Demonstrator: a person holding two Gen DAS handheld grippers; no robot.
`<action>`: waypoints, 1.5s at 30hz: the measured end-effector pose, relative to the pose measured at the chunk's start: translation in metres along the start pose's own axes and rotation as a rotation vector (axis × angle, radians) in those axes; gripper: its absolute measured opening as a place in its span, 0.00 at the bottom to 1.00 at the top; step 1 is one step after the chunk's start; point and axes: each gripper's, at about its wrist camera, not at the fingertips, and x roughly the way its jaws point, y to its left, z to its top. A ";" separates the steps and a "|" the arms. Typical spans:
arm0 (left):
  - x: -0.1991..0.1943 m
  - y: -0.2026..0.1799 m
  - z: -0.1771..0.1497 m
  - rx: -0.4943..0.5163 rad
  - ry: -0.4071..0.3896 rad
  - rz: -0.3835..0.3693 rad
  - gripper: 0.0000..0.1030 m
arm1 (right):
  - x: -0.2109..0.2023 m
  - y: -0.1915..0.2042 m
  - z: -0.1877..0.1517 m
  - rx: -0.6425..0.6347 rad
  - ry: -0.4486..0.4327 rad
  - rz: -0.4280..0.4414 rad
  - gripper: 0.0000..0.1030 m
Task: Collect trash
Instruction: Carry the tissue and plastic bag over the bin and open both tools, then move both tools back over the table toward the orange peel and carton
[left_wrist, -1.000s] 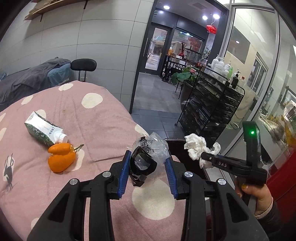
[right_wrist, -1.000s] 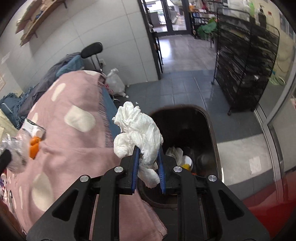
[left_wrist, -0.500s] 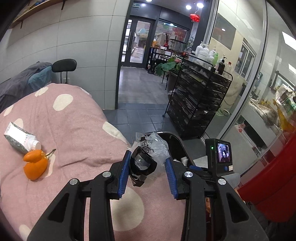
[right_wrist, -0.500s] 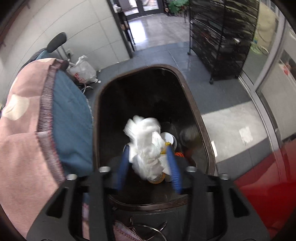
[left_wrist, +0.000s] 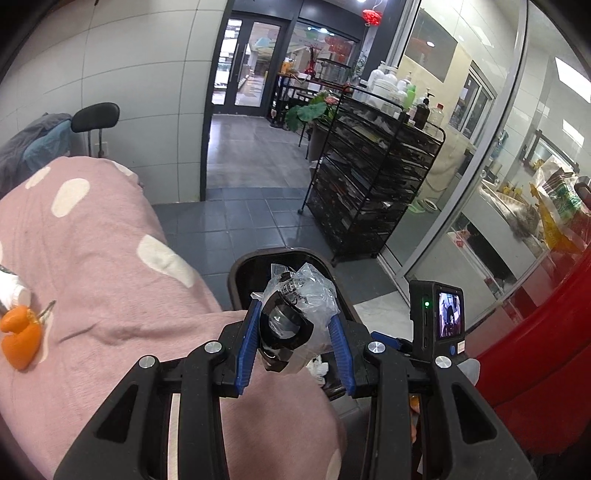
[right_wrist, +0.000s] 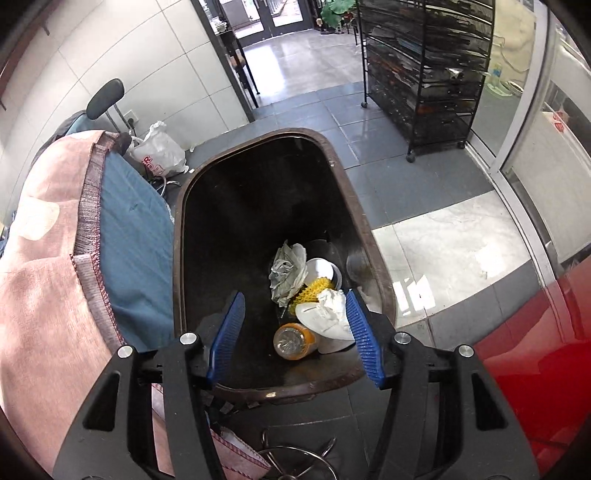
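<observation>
With the right gripper (right_wrist: 295, 332) spread empty above the trash bin (right_wrist: 373, 258), the left gripper (left_wrist: 295, 332), clamping a crumpled plastic wrapper (left_wrist: 299, 299), should clear the rim before releasing.

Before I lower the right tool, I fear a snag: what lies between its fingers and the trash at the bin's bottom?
Nothing: the right wrist view shows the open right tool above the bin, only dark hollow down to the trash.
</observation>
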 end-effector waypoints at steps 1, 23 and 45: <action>0.005 -0.002 0.000 -0.003 0.011 -0.009 0.35 | -0.001 -0.002 0.000 0.006 -0.001 -0.001 0.56; 0.053 -0.037 -0.008 0.101 0.085 -0.032 0.67 | -0.017 -0.038 0.002 0.091 -0.040 -0.051 0.69; -0.022 -0.011 -0.026 0.120 -0.105 0.104 0.90 | -0.046 0.016 0.008 -0.027 -0.072 0.038 0.70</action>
